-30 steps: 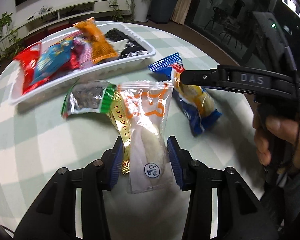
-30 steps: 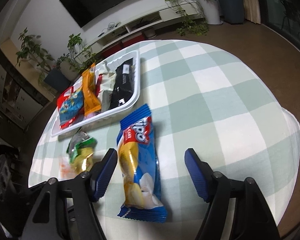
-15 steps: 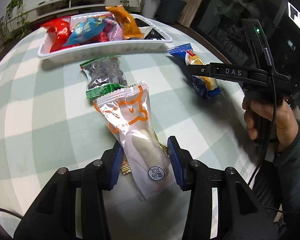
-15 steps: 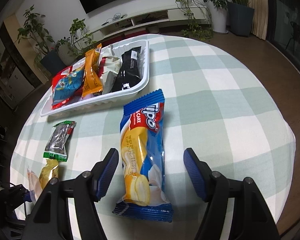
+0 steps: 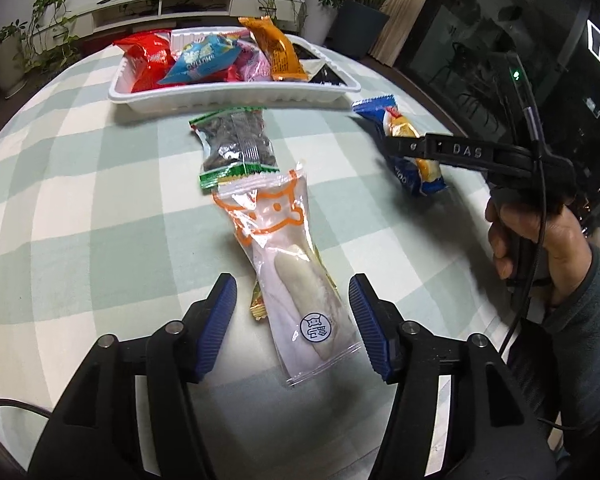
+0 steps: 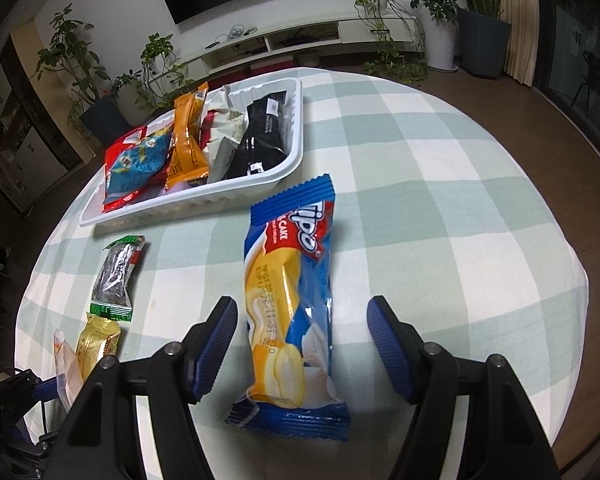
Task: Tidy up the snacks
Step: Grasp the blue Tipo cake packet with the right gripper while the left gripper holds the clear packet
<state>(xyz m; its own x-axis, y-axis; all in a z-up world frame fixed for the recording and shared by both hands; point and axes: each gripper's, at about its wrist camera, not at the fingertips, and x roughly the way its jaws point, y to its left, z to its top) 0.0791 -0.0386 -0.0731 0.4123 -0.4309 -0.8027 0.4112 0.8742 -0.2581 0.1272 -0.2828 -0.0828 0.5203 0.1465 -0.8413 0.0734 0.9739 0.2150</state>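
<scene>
A clear packet with an orange cat print (image 5: 296, 280) lies on the checked tablecloth between the fingers of my left gripper (image 5: 294, 312). Its jaws are opening and the pads stand clear of the packet. A gold packet (image 6: 96, 346) peeks out from under it. Beyond lies a green-edged packet of dark snacks (image 5: 236, 144). My right gripper (image 6: 298, 350) is open astride the near half of a blue and yellow cake packet (image 6: 290, 304), not touching it. The white tray (image 6: 188, 202) at the back holds several snack packets.
The round table's edge (image 6: 572, 272) curves close on the right, with wooden floor beyond. A person's hand (image 5: 528, 232) holds the right gripper's handle at the right of the left wrist view. Potted plants and a low TV shelf stand behind the table.
My left gripper's jaws have widened and let go of the clear cat-print packet, which now rests on the table. The left view has swung so the tray sits farther back. The right gripper barely moved.
</scene>
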